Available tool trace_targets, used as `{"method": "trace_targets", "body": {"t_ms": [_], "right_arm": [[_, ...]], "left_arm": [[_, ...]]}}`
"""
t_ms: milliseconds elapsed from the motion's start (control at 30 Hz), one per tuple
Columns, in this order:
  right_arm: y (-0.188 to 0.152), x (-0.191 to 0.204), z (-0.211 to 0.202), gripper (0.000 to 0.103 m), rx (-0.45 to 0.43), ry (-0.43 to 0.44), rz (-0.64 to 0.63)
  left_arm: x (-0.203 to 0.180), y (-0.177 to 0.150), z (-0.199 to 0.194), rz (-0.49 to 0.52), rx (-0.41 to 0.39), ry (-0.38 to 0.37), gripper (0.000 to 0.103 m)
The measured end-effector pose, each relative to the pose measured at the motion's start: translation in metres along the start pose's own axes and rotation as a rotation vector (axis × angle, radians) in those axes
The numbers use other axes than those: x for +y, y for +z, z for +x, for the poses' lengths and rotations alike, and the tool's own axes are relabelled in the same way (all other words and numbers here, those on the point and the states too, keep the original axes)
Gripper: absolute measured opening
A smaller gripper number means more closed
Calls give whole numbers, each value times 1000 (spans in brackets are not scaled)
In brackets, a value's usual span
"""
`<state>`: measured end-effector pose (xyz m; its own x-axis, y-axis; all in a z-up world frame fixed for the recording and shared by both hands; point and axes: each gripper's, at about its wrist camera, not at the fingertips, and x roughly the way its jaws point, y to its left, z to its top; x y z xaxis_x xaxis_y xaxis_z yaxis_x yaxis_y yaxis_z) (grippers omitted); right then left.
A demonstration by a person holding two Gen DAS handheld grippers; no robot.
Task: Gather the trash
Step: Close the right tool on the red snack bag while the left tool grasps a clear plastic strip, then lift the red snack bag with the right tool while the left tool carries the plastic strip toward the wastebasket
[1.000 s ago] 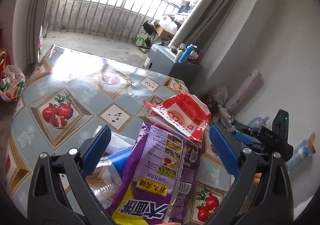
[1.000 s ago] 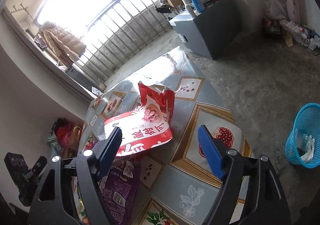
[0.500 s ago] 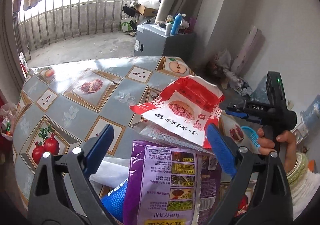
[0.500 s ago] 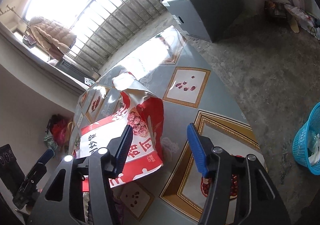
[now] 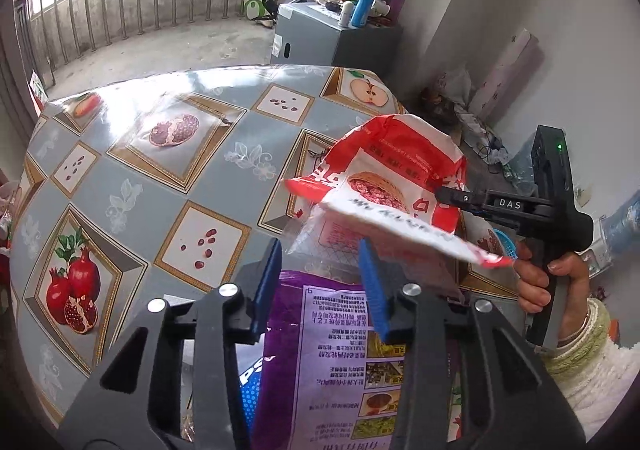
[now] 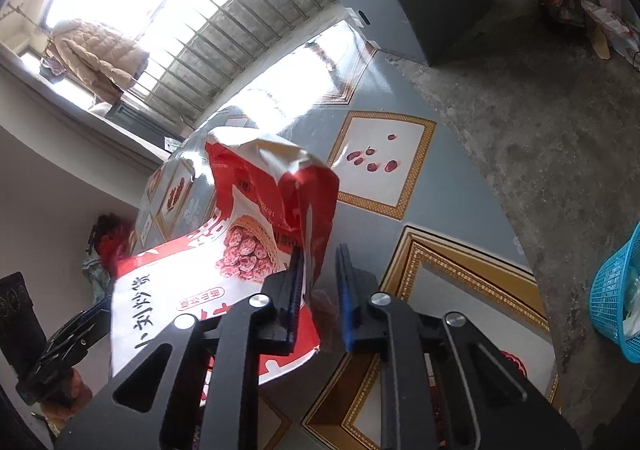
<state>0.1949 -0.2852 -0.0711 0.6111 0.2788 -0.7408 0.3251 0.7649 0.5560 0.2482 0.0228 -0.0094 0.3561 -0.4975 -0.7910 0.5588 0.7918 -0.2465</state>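
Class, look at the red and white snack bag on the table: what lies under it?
Under the red and white snack bag lie a clear plastic wrapper and a purple packet. The rest beneath is covered.

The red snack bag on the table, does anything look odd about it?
Yes. The red snack bag is crumpled and torn open at its top, and it lies skewed over a purple packet, not flat on the table.

Both fisheye views look steeply down along their own fingers, close above the surface (image 5: 160, 185). The left faces the balcony railing (image 5: 120, 1); the right looks across from the other side. Both share the red bag (image 5: 392, 185) (image 6: 256, 217).
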Motion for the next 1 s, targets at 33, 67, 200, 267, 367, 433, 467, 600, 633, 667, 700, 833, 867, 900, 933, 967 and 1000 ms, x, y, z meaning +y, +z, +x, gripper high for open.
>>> {"method": "trace_targets", "body": {"t_ms": [33,67,200,267,367,433,467,600,633,667,700,833,867,900,933,967,1000], "right_arm": [[0,-1,1,11,-1,-9,1],[-1,-3,2,9,-1,-15,4],[-2,-10,0,7,-6,-7,27],[-2,-14,-2,7,-9,-9,32],[-2,-18,-4,7,-7,-7,40],[-4,-20,-7,7,-7,-8,49],[-5,-22,-9,7,-7,-8,56],[-11,-28,-18,7,-3,-12,80],[-13,-29,-20,7,-3,-14,83],[-16,-31,-22,7,-3,-15,86],[-18,-32,-24,6,-3,-15,88],[-24,-34,-28,6,-18,-24,85],[-25,-35,-28,6,-20,-23,86],[-25,-36,-28,6,-22,-21,88],[-26,-37,-28,6,-24,-19,90],[-25,-38,-28,6,-25,-16,91],[-25,-38,-28,6,-26,-14,93]], "left_arm": [[0,0,0,-2,6,-4,31],[0,-1,0,-4,7,-8,31],[0,-1,-4,-15,9,-12,26],[-1,-1,-7,-20,5,-22,26],[-5,-1,-11,-22,3,-44,26],[-7,0,-11,-21,4,-46,26],[-9,1,-12,-19,6,-45,26],[-12,5,-8,-27,35,-77,26],[-12,7,-5,-34,46,-86,26],[-10,9,-2,-52,66,-103,26],[-9,11,2,-73,84,-117,26],[8,21,27,-201,205,-202,26],[12,23,33,-227,226,-207,26],[16,25,39,-251,248,-205,26],[19,27,44,-267,265,-201,26],[21,28,49,-277,274,-202,26],[23,30,53,-290,287,-206,26]]}}
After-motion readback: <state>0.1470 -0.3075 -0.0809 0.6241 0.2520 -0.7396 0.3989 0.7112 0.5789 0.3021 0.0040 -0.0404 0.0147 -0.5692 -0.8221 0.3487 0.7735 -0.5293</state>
